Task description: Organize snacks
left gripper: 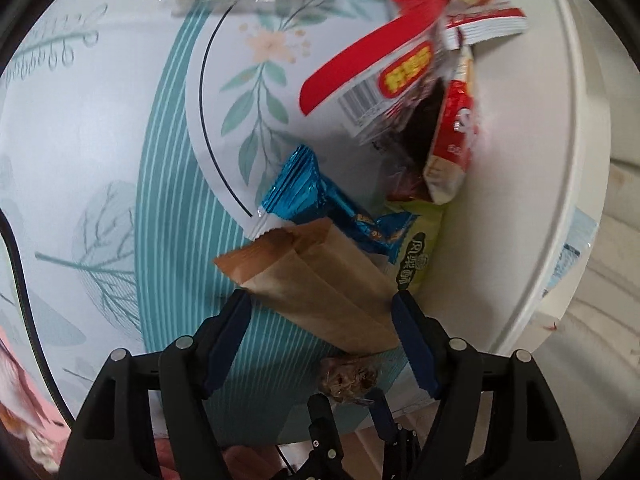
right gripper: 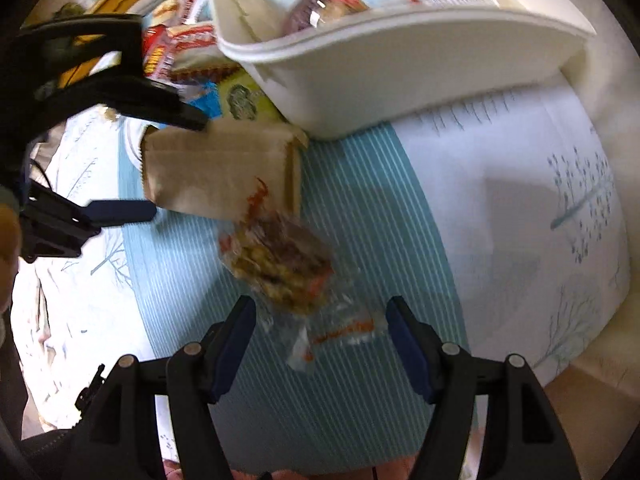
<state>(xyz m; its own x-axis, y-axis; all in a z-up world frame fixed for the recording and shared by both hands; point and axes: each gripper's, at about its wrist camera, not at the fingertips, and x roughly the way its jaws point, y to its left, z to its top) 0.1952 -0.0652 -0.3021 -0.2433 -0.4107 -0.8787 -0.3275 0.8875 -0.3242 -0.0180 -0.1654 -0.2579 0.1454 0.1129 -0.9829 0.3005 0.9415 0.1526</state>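
A brown paper packet [left gripper: 320, 292] lay flat between the left tongs' spread jaws. A clear-wrapped nut bar [right gripper: 280, 264] lay ahead of the right tongs, touching it.

left wrist: close, down on tablecloth [left gripper: 120, 160] | right wrist: same | shared: brown packet [left gripper: 320, 292]

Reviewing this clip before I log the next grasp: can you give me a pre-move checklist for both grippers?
1. Left gripper open around the brown paper packet: ok.
2. Left fingers touching the packet: cannot tell.
3. Right gripper open, clear nut-bar packet ahead of it: ok.
4. Nut-bar packet fully between the right fingers: not ok, mostly beyond the tips.
5. White bin within view for drop-off: ok.
6. Image sharp enough to judge alignment: not ok, motion blur.
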